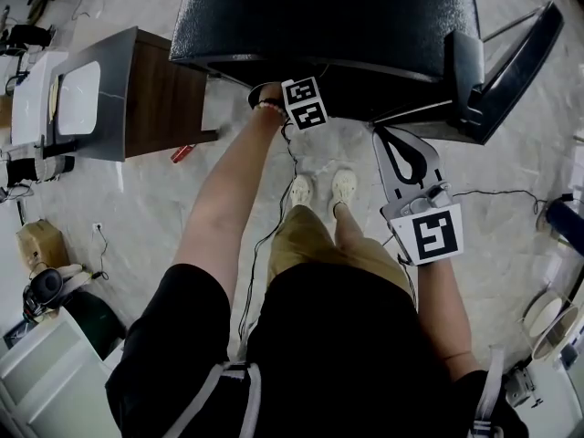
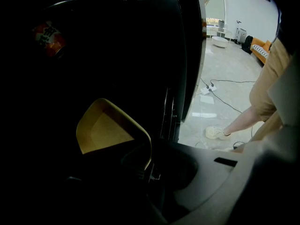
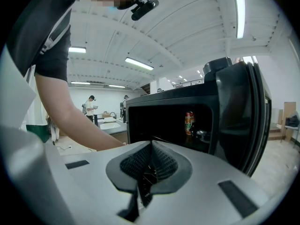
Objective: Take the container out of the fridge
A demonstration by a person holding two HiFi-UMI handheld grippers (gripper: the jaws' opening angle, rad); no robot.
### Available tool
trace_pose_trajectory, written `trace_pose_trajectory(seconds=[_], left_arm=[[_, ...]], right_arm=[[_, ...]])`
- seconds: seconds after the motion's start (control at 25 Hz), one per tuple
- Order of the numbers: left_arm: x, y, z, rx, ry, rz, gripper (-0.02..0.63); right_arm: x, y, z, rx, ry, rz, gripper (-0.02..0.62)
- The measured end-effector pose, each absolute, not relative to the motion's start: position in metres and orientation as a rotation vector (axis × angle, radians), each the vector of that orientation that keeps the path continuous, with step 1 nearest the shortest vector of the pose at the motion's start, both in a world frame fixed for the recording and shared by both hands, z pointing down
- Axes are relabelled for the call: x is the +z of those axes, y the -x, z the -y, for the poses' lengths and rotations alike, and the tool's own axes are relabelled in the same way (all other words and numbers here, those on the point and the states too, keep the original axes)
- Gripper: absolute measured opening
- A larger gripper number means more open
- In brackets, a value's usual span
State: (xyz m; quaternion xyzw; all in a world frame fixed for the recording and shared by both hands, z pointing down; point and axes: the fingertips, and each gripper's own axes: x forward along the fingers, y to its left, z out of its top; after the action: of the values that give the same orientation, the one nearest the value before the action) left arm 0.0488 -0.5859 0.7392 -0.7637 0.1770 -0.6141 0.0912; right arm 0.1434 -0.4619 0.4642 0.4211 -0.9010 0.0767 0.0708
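Left tool (image 2: 147, 165): deep in the dark cavity, jaws drawn together on the container's near rim, as far as the gloom allows.
Yellow plastic container (image 2: 105, 130): inside the black fridge (image 1: 319, 16), tilted, open side showing, seemingly empty.
Handling: probably light, thin-walled, slightly flexible. The smooth rim may slip, so best bitten deep and drawn out level.
Orange drink can (image 2: 47, 37): further inside, well apart from the container.
Fridge door (image 1: 511, 62): swung open at right.
Right tool (image 3: 150, 172): outside the fridge, jaws pressed together, nothing between them.
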Motion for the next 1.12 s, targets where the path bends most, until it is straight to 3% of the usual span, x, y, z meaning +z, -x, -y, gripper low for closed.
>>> trace_pose_trajectory(seconds=[1.12], left_arm=[[0.653,-0.08,0.481,-1.566,2.615,-0.678,0.034]], right_arm=[[0.432,-0.147,0.437,0.161,-1.384,2.614,0.035]])
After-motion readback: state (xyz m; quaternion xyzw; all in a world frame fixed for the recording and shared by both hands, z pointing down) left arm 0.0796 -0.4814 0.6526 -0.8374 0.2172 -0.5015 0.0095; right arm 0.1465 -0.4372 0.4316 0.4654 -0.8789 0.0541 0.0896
